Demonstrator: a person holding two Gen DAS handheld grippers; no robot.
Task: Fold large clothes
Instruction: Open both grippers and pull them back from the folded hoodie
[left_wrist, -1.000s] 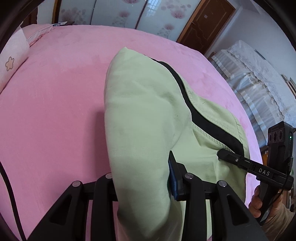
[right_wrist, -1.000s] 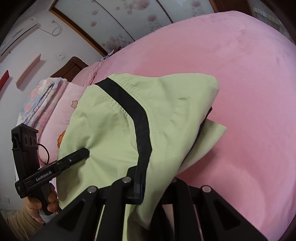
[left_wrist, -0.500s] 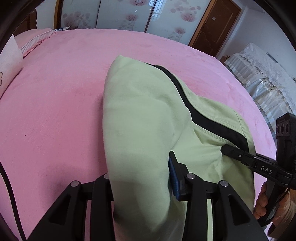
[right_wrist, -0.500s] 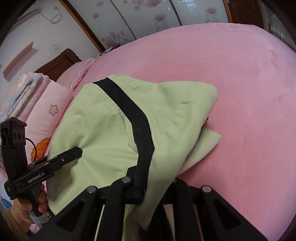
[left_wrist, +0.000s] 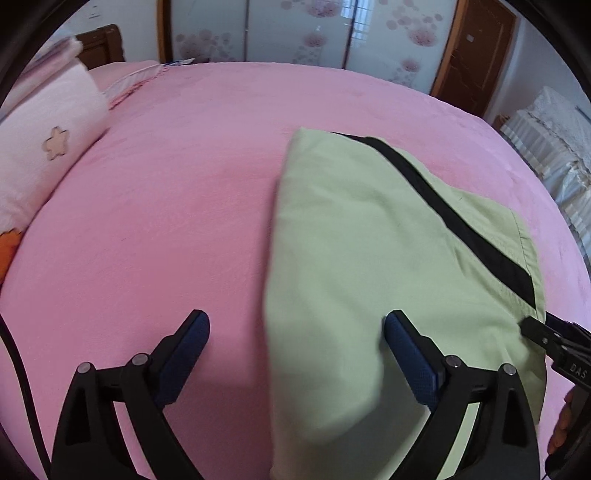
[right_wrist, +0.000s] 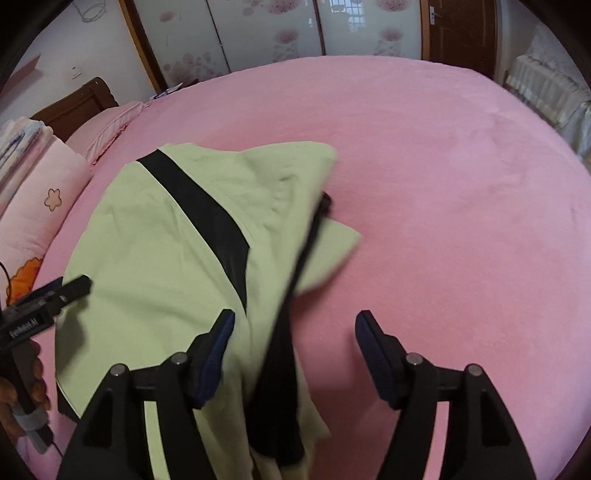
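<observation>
A light green garment (left_wrist: 369, 266) with a black stripe (left_wrist: 461, 225) lies folded on the pink bed. My left gripper (left_wrist: 297, 328) hovers over its near left edge, jaws opening wide; cloth lies between them but the pads (left_wrist: 406, 347) do not press it. In the right wrist view the same garment (right_wrist: 166, 258) shows its black stripe (right_wrist: 207, 214). My right gripper (right_wrist: 295, 325) is over its near right edge, jaws opening, and a blurred flap of cloth with a black band (right_wrist: 280, 369) hangs loose between the fingers.
The pink bedspread (left_wrist: 166, 221) stretches all around the garment. A pale pink pillow with a flower print (left_wrist: 48, 147) lies at the left. Wardrobe doors and a brown door stand at the back, and a white covered piece of furniture (left_wrist: 546, 147) at the right.
Both grippers were shut on the garment's near edge and have now let go, jaws spread. The cloth has dropped flatter onto the bed, and both hands have sunk lower.
</observation>
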